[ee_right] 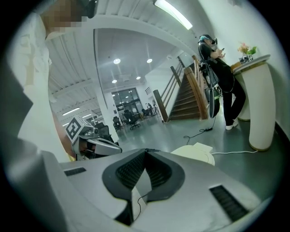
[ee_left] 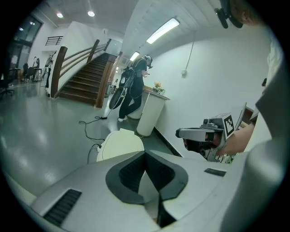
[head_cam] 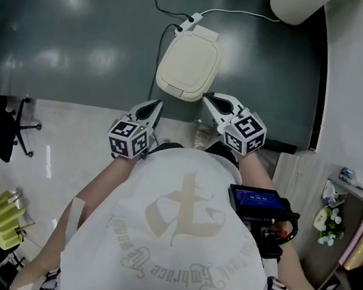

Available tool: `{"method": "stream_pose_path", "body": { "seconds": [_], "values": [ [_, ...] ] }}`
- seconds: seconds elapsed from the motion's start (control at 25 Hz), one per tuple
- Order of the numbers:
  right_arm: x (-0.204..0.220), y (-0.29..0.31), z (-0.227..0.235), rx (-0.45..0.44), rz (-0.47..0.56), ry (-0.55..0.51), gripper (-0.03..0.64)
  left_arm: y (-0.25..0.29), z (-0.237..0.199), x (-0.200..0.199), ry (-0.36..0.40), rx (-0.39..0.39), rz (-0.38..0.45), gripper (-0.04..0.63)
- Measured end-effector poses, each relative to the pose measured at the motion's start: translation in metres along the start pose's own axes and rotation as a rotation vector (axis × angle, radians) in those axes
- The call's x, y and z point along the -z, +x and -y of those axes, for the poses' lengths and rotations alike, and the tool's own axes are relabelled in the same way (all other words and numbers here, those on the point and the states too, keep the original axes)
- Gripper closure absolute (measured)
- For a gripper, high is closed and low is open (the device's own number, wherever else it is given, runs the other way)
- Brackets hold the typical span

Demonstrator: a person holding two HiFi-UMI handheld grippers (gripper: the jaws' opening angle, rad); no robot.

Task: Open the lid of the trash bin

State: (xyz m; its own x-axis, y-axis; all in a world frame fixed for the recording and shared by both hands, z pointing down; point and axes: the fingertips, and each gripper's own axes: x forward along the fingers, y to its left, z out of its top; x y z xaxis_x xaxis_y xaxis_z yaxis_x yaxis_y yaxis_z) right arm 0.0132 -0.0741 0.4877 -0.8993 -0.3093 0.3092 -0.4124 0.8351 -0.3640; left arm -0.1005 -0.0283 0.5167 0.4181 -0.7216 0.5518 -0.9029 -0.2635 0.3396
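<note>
— Closest to the head camera we get the person's white shirt point(head_cam: 178, 244), then both grippers held out front. States?

— We read the left gripper point(head_cam: 156, 106) as clenched, jaws pressed together with nothing between them; its own view agrees. We read the right gripper point(head_cam: 208, 98) the same way, tips together and empty.

— And the bin?

— We see the trash bin lid point(head_cam: 189, 61), cream-coloured, lying flat and closed. It sits on the dark floor point(head_cam: 83, 33) straight ahead of the person. Neither gripper touches it.

— Which way does it lie from each one? That's what we need here.

— It sits between their two lines. It's forward and right of the left gripper, and forward and left of the right one. In the left gripper view the lid shows just left of the jaw tips. In the right gripper view it shows just right of them. We judge it's also lower than both.

— Long axis?

— It runs away from the person, with the far end leaning slightly right. The far end carries a narrower tab point(head_cam: 204, 34), which we guess is the hinge side. If so, the broad near edge is the one to lift.

— Which is nearer?

— We'd say the right. In the head view its tip is just beside the lid's near right corner, and the left tip is near but further off. We can't read the height gap from above.
</note>
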Motion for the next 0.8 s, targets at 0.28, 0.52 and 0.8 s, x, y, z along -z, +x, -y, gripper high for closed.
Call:
{"method": "stream_pose_path", "body": {
  "seconds": [0.28,0.52,0.8],
  "values": [
    [-0.011,0.006,0.027,-0.067,-0.013,-0.025,0.613,0.016,0.007,-0.001,-0.019,-0.053,0.003,0.581],
    [-0.010,0.009,0.028,-0.126,-0.019,-0.029,0.612,0.013,0.009,0.005,-0.038,-0.115,0.008,0.581],
    [0.005,0.019,0.027,-0.176,-0.059,-0.016,0.612,0.012,0.005,0.019,-0.072,-0.155,-0.005,0.581]
  ]
}}
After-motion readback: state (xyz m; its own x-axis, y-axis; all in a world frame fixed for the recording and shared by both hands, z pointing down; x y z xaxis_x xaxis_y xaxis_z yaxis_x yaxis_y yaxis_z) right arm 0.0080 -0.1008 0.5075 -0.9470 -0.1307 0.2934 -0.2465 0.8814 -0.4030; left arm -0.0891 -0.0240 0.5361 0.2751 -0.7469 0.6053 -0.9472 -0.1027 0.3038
